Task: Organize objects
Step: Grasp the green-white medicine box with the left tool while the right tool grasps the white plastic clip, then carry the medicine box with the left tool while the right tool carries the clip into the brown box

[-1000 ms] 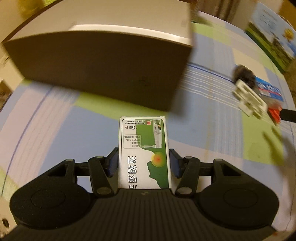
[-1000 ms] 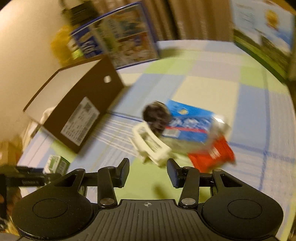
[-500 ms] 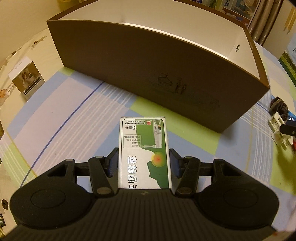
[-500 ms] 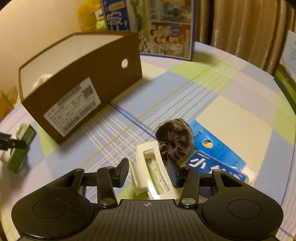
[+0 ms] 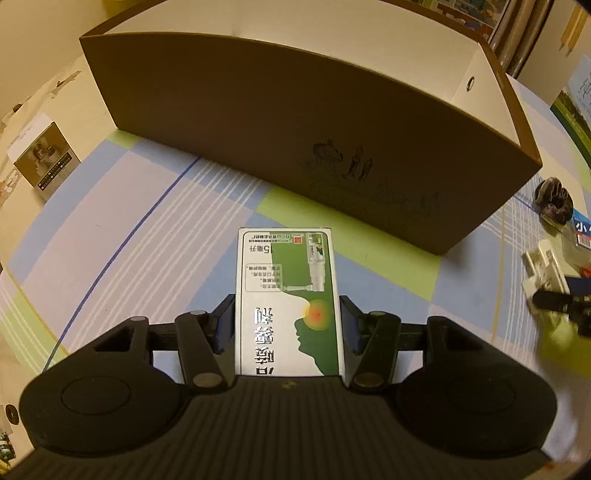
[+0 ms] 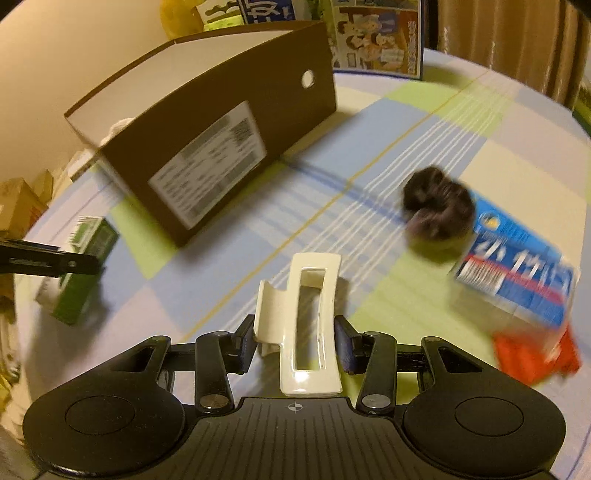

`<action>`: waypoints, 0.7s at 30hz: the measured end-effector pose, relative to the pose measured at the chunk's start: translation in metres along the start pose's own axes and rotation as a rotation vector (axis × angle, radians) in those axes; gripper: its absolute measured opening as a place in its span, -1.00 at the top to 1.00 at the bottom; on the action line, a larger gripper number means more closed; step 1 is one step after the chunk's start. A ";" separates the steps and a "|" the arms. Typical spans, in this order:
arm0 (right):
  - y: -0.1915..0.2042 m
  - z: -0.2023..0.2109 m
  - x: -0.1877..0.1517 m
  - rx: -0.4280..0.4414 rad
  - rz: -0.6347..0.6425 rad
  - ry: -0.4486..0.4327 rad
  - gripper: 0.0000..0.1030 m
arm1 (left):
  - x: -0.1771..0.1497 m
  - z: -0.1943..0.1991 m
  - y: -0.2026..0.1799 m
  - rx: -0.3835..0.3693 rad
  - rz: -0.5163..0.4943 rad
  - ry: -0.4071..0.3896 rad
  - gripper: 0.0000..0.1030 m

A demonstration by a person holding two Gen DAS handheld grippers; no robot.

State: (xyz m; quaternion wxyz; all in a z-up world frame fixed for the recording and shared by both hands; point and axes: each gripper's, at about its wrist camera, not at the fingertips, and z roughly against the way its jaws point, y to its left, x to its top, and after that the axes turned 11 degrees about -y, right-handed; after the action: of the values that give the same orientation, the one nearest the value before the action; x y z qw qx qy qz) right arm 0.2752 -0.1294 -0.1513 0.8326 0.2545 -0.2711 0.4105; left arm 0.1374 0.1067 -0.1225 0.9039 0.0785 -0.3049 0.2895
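Right, left gripper (image 5: 287, 325) is clamped on a green-and-white carton (image 5: 287, 302), both pads pressed to its long sides, printed face up, text reading upside down in the left wrist view. Carton sticks out forward toward the long brown wall of the open cardboard box (image 5: 295, 129); whether it rests on the tablecloth or is held just above, cannot tell. Box is brown outside, white inside, small round hole in its end wall. It sits on a checked tablecloth (image 5: 129, 206) of blue, green and pale squares.

Right gripper (image 6: 295, 345) grips a cream hair claw clip (image 6: 308, 325), jaws closed against its sides, clip pointing forward with its rectangular cutout facing up. The cloth shows under it; contact unclear.

Right wrist view: box end wall carries a white barcode label (image 6: 208, 162); something pale inside at the far corner, not identifiable. Dark brown scrunchie (image 6: 437, 206) lies on the cloth ahead and right, touching a blue-and-white packet (image 6: 517, 273), blurred. Orange-red item (image 6: 532, 358) just beside the packet, too blurred to name.

Far left in left view, a small tan box (image 5: 46, 162) stands off the cloth. Picture books (image 6: 373, 33) stand behind the cardboard box.
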 end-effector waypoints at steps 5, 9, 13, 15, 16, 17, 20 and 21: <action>0.027 0.007 -0.012 -0.013 -0.021 0.008 0.20 | -0.001 -0.002 -0.002 0.000 -0.038 0.011 -0.01; 0.044 0.008 -0.018 -0.036 -0.012 0.010 0.20 | -0.002 -0.003 -0.007 0.009 -0.074 0.021 -0.01; 0.057 0.006 -0.022 -0.068 0.026 0.011 0.20 | -0.003 -0.003 -0.009 0.009 -0.100 0.023 -0.01; 0.062 0.006 -0.024 -0.074 0.039 0.011 0.22 | -0.003 -0.003 -0.008 0.003 -0.106 0.024 -0.01; 0.064 0.005 -0.025 -0.076 0.045 0.012 0.23 | -0.003 -0.003 -0.008 0.000 -0.108 0.024 0.00; 0.066 0.006 -0.025 -0.078 0.048 0.014 0.23 | -0.004 -0.003 -0.008 -0.002 -0.111 0.024 0.00; 0.067 0.006 -0.026 -0.080 0.035 0.017 0.24 | -0.006 0.000 -0.009 -0.014 -0.123 0.023 0.00; 0.066 0.006 -0.026 -0.082 0.026 0.018 0.24 | -0.006 0.000 -0.009 -0.019 -0.128 0.024 0.00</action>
State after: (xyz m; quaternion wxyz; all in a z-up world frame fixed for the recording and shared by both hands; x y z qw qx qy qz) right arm 0.2057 -0.1122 -0.1505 0.8393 0.2128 -0.2836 0.4122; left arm 0.1386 0.0961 -0.1258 0.9249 0.0859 -0.2910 0.2294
